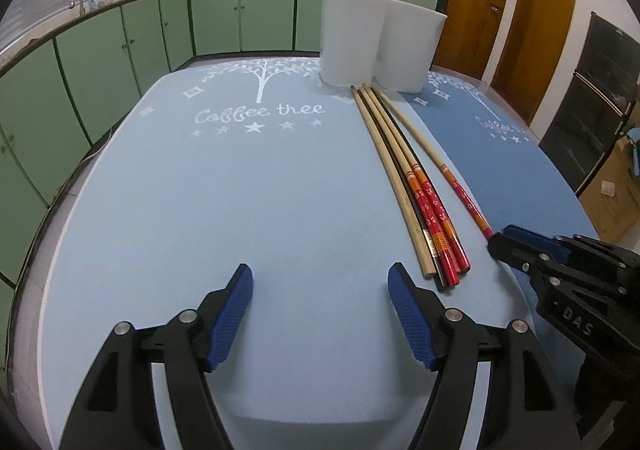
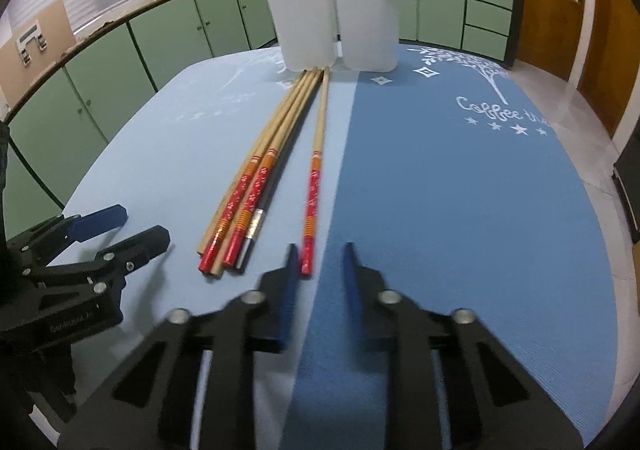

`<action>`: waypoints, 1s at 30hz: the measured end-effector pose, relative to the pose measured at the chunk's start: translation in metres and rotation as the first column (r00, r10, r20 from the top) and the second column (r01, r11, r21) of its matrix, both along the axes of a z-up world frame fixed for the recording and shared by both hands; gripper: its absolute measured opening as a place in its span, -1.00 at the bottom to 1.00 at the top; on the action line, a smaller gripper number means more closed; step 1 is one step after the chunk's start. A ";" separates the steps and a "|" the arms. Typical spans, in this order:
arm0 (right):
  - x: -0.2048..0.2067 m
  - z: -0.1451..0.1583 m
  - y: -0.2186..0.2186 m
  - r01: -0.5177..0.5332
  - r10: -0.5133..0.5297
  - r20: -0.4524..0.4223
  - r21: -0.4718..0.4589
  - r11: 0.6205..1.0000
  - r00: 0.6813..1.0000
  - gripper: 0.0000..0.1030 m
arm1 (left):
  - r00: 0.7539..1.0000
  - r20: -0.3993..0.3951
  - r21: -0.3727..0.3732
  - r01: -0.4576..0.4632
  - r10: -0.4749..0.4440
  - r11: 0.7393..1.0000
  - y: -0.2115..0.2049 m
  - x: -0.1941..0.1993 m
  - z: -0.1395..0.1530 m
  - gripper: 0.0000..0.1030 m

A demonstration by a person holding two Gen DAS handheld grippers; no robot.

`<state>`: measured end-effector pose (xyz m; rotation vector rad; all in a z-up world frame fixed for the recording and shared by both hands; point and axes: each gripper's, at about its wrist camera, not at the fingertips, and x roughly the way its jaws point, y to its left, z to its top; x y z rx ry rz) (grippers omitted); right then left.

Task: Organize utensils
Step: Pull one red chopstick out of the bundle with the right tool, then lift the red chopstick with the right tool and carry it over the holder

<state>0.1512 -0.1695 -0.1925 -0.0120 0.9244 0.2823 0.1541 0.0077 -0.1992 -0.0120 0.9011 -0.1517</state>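
While the left gripper (image 1: 320, 282) hung over the light blue mat (image 1: 240, 210), its fingers (image 1: 236, 306) stood wide apart with only bare mat between them and nothing held. Just beside its right-hand finger lay the butt ends of a bundle of four chopsticks (image 1: 404, 166): one plain bamboo, one dark, and two with red patterned handles. They lay side by side and touching.

The right gripper (image 2: 320, 254) looked blurred in its own view. Its fingers (image 2: 286, 290) showed a narrower gap, and only the seam between the two mats lay in it; they gripped nothing. A single red-handled chopstick (image 2: 314, 178) lay apart from the bundle. Its butt end sat just outside that gripper's left-hand finger; whether it touched the finger I could not tell.

All five chopsticks ran from near the bench's front edge toward its far edge, with their thin tips close together. The tips ended at the foot of a white two-part holder (image 2: 308, 22), which stood upright near the far edge. The darker blue mat (image 2: 460, 210) covered the right side of the bench. Green cabinets (image 1: 120, 50) lined the wall beyond.
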 end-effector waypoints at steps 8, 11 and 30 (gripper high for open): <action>0.001 0.001 -0.015 0.038 -0.038 0.002 0.002 0.999 0.999 -0.90 | 0.998 -0.014 -0.022 0.069 -0.069 0.997 -0.019 -0.009 0.001 0.35; 0.000 0.002 -0.024 0.051 -0.051 0.001 0.014 0.999 0.999 -0.90 | 0.997 -0.016 0.013 0.070 -0.070 0.997 -0.029 -0.007 -0.001 0.35; -0.003 0.000 -0.029 0.050 -0.050 0.011 0.015 0.999 0.999 -0.88 | 0.999 -0.010 0.010 -0.039 0.039 0.999 -0.003 -0.003 0.001 0.40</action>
